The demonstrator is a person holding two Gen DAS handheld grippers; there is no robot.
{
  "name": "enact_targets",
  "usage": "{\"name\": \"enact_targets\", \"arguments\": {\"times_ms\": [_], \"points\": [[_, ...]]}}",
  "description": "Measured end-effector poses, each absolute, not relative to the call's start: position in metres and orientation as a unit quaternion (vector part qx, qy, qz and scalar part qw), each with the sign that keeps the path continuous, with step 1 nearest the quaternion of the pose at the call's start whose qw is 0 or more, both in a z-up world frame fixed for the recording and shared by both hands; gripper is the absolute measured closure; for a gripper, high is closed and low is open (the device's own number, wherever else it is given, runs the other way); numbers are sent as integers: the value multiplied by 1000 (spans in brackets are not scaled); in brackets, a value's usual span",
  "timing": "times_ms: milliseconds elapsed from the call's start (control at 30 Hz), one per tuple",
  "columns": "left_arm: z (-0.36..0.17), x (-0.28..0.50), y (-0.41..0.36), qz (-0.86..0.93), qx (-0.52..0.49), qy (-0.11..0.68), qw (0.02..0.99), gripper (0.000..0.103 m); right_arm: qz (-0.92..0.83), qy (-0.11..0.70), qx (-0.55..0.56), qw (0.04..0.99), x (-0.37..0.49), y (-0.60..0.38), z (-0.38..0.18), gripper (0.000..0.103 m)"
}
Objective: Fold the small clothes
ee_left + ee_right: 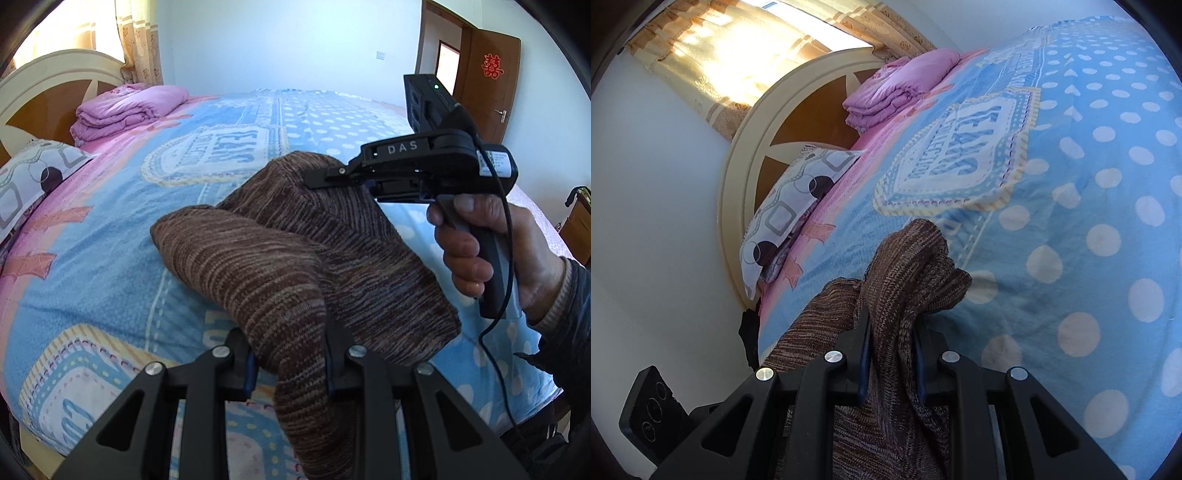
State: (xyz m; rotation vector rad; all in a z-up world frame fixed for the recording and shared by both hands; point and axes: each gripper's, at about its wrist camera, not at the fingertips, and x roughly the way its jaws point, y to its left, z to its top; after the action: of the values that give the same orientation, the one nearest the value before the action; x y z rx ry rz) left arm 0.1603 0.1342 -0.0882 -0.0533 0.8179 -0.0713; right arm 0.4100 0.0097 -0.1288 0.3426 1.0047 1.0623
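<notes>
Fingers (251, 365) above blue dotted bedspread (110, 229)

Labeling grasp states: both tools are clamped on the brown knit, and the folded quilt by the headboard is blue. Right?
One error: the folded quilt by the headboard is pink, not blue; the left wrist view shows it clearly. The rest holds: the left tool and the right tool are both clamped on the brown knit.
</notes>
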Motion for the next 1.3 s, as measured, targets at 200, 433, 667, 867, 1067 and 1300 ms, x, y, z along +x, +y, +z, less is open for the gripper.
{"name": "enact_targets", "arguments": {"times_ms": [200, 433, 667, 867, 1067, 1300], "points": [[-99, 156, 139, -33, -26, 403, 914, 75, 480, 460, 153, 731, 412, 19, -134, 84], [-114, 157, 138, -30, -24, 412, 910, 75, 469, 461, 145, 739, 413, 19, -141, 84], [-120, 162, 135, -22, -23, 413, 910, 73, 448, 467, 153, 747, 417, 11, -157, 84], [-127, 165, 129, -9, -12, 407, 913, 61, 438, 466, 138, 756, 417, 12, -161, 84], [-127, 166, 137, 7, -19, 403, 915, 42, 431, 465, 131, 762, 417, 11, -166, 83], [-105, 162, 152, 18, -35, 370, 928, 33, 427, 460, 108, 771, 411, 7, -163, 77]]}}
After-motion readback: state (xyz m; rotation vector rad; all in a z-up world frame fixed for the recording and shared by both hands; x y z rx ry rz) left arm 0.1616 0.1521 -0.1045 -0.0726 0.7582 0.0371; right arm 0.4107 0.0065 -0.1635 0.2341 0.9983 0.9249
